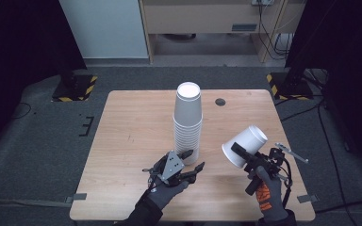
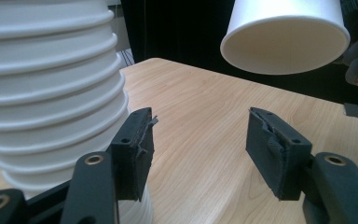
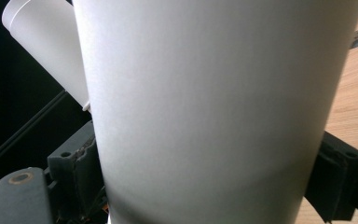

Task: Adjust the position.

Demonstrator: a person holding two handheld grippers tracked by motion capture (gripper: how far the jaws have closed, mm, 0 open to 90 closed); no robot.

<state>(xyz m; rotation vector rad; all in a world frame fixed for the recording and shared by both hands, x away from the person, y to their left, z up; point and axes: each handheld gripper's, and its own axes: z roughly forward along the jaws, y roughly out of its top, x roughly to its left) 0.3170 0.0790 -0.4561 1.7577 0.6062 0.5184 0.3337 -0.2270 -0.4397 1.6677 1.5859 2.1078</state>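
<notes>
- Cups are the business here: a tall stack of white ribbed paper cups (image 1: 187, 123) stands upside down near the middle of the pale wooden table (image 1: 132, 127), and one loose white paper cup (image 1: 244, 146) is held off to its right, above the table.
- Left gripper (image 1: 194, 165) sits released at the foot of the stack, jaws spread wide with nothing between them; in the left gripper view one pad (image 2: 137, 149) lies just beside the lowest rims.
- To do this step well, I judge the left jaws should close on the lower rims and steady the stack (a tall column like this tips easily).
- Right gripper (image 1: 239, 151) is clenched on the loose cup's wall, the cup tilted with its mouth toward the stack.
- It should grip lightly, since thin paper walls crush.
- No brand, label or writing can be read on any cup.
</notes>
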